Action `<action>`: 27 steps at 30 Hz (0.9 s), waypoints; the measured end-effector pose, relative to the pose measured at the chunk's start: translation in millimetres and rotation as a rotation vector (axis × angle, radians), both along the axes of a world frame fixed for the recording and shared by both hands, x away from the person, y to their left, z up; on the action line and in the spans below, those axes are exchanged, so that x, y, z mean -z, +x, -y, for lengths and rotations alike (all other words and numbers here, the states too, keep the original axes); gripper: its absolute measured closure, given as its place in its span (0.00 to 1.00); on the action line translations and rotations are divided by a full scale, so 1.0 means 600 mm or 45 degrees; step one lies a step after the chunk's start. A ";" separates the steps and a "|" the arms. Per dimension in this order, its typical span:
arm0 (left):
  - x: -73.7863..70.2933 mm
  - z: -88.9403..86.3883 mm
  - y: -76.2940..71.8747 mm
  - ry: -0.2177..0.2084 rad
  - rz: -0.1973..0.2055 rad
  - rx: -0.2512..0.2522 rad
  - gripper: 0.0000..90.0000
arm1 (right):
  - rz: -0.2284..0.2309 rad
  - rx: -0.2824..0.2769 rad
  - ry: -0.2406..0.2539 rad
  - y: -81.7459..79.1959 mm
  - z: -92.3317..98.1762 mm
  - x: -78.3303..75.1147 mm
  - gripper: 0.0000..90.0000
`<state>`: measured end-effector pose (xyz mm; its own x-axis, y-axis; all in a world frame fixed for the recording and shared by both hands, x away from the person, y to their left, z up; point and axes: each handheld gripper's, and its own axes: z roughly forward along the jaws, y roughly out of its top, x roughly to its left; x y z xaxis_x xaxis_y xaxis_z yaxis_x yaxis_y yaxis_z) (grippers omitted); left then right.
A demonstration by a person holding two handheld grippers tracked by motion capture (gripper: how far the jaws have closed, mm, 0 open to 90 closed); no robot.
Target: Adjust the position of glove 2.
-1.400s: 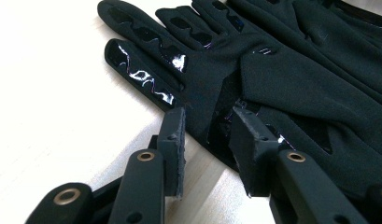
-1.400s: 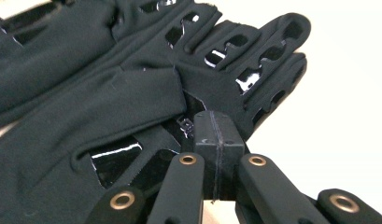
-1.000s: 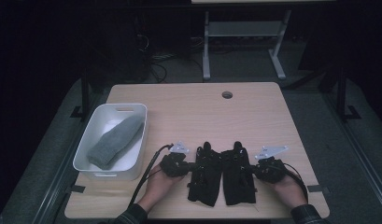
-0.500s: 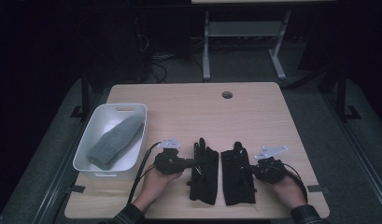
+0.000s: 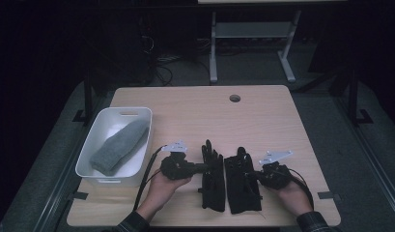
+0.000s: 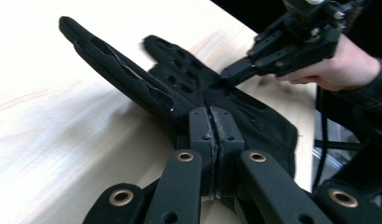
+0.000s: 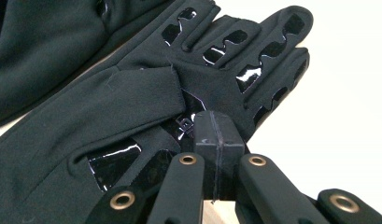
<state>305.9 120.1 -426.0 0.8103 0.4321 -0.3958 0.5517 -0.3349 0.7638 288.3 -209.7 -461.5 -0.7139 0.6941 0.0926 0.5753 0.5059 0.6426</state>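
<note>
1. Sitting at the far left of the bench (image 5: 195, 111), well apart from the gloves, a white bin (image 5: 89, 159) holds a grey folded cloth (image 5: 119, 146); it plays no part in the grip.
2. Just left of the left glove (image 5: 213, 176), the left claw (image 5: 201, 167) is clamped on that glove's edge, jaws pressed together with black fabric pinched between them, as the left gripper view shows (image 6: 215, 140). There the glove's near side peels up off the bench.
3. The left glove lies just beside the right glove (image 5: 242, 186), both near the bench's front edge.
4. Just right of the right glove, the right claw (image 5: 255, 176) is closed, its pads meeting at that glove's palm edge (image 7: 215, 135); a fold of fabric seems caught, though how much is hard to tell.
5. Risks, as I judge them: the left pinch looks thin, so a quick lift could let the fabric slip out. If the two gloves cling or overlap, lifting one could drag the other. A shallow right grip might release its glove under any sideways pull.
</note>
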 end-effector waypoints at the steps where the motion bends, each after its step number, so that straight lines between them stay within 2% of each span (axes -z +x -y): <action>1: 0.002 0.005 -0.001 0.002 -0.012 0.004 0.98 | 0.000 0.001 -0.001 0.000 -0.003 0.000 1.00; 10: -0.001 0.016 0.002 -0.016 -0.012 0.013 0.98 | -0.004 -0.011 0.005 -0.001 -0.009 0.000 1.00; 14: -0.006 0.017 0.007 0.012 0.017 0.013 0.98 | -0.004 -0.033 0.015 -0.002 -0.015 0.001 1.00; 20: -0.010 0.011 0.015 -0.002 0.015 0.003 0.98 | -0.004 -0.076 0.016 -0.001 -0.039 0.001 1.00; 27: -0.013 0.016 0.014 0.000 0.016 0.040 0.98 | -0.005 -0.133 0.026 0.001 -0.076 0.001 1.00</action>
